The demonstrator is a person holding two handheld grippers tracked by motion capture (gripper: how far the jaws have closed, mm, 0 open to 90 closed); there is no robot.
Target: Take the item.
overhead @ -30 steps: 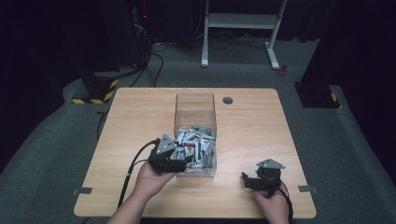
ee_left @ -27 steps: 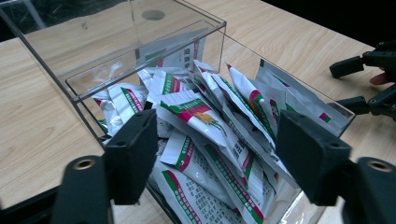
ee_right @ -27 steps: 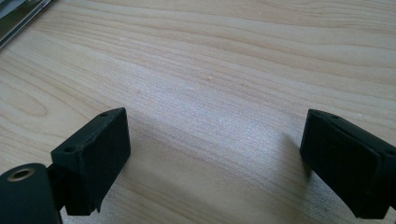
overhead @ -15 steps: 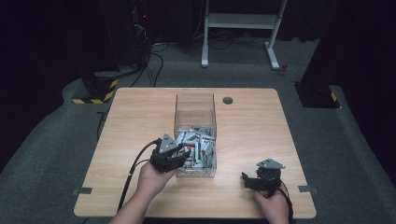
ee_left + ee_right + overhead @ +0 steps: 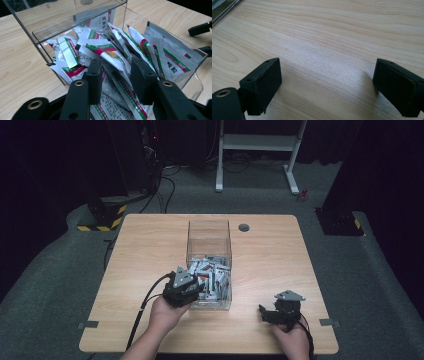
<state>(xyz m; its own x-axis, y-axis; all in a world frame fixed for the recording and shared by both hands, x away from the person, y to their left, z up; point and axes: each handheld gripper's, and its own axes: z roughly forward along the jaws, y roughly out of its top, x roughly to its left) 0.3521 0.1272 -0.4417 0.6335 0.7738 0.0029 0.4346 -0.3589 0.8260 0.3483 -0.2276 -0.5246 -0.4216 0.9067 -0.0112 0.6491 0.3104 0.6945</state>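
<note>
**Left fingers in the sachet box, right fingers spread over bare wood**

A clear plastic box [image 5: 209, 262] stands at the middle of the wooden counter [image 5: 135, 255], its near half heaped with white sachets [image 5: 112, 53] printed with red and green bands. In the high view the left gripper [image 5: 196, 287] reaches over the box's near left corner, held by the person's left hand [image 5: 167, 312], with its cable [image 5: 142, 310] trailing back toward the counter's near edge.

In the left gripper view the two black fingers [image 5: 94, 77] stand down among the top sachets near the box's front wall. They are partly open, with a moderate gap between them. One sachet [image 5: 117, 75] lies lengthwise in that gap, running from between the pads toward the camera. Whether the pads actually press on it cannot be told; the fingers look parted around it rather than clenched.

The right gripper [image 5: 270, 314] sits low over the counter to the right of the box and well apart from it, held by the right hand [image 5: 292, 340] near the front edge. In the right gripper view its fingers [image 5: 265, 85] are spread wide and released, with bare wood between them and nothing held. A sliver of the box's edge [image 5: 223, 10] shows at the upper left corner of that view.
</note>
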